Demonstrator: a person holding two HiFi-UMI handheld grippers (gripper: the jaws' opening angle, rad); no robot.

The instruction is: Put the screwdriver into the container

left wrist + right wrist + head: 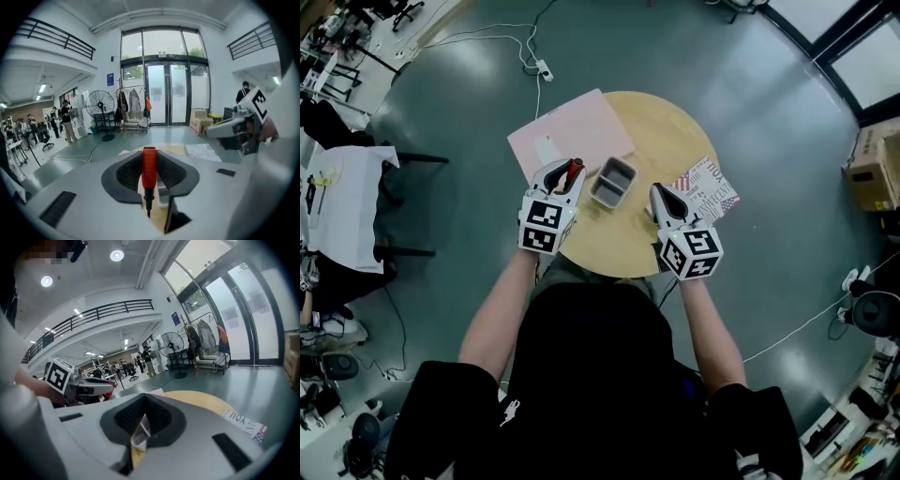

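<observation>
A screwdriver (574, 172) with a red handle (148, 166) and a black shaft is clamped between the pads of my left gripper (565, 169), which is shut on it over the left part of the round wooden table (661, 131). The small grey container (613, 181) sits just right of that gripper; in the left gripper view its rim (162, 196) shows below the jaws. My right gripper (661, 194) hovers to the right of the container with a narrow gap and nothing between its pads; the container (140, 433) shows through that gap.
A pink sheet (567, 131) lies over the table's far left edge. A printed paper (710, 187) lies at the right edge. On the floor are a power strip with a cable (542, 67) and cardboard boxes (872, 169). A desk (342, 197) stands at the left.
</observation>
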